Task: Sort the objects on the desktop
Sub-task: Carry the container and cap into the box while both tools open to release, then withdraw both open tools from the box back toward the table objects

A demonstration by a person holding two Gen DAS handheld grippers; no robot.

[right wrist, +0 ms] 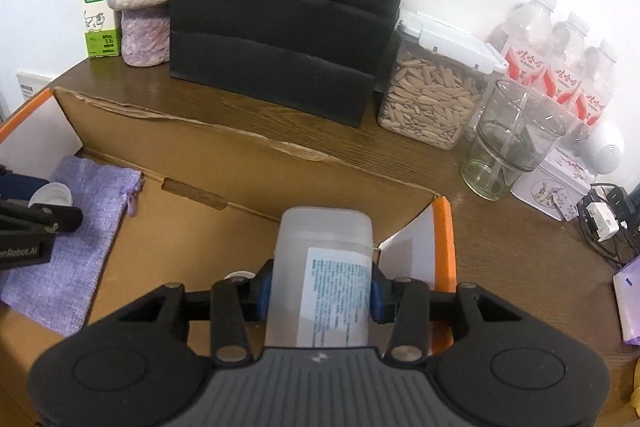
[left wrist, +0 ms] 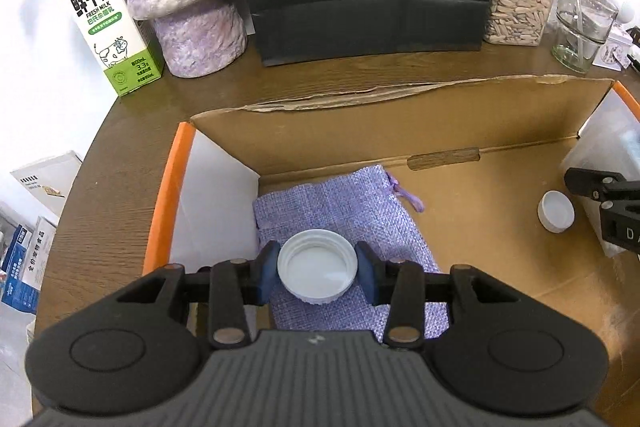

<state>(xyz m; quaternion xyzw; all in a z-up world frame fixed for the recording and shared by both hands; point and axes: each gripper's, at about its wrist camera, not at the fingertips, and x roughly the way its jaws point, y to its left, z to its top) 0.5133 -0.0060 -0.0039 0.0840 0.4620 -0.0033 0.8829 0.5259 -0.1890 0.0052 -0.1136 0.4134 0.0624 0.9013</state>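
While the left gripper [left wrist: 317,273] points down into the cardboard box [left wrist: 400,131], its blue pads press on both sides of a wide white lid [left wrist: 317,273], open side up, low in the centre of the left wrist view. Directly under the lid lies a lilac woven pouch [left wrist: 340,203] on the box floor. At the right edge of that view a smaller white cap [left wrist: 556,211] sits on the cardboard beside the other tool. In the right wrist view, lower centre, the right gripper [right wrist: 320,291] pinches a frosted plastic bottle [right wrist: 324,239] with a printed label, by the box's orange-edged right flap [right wrist: 446,247].
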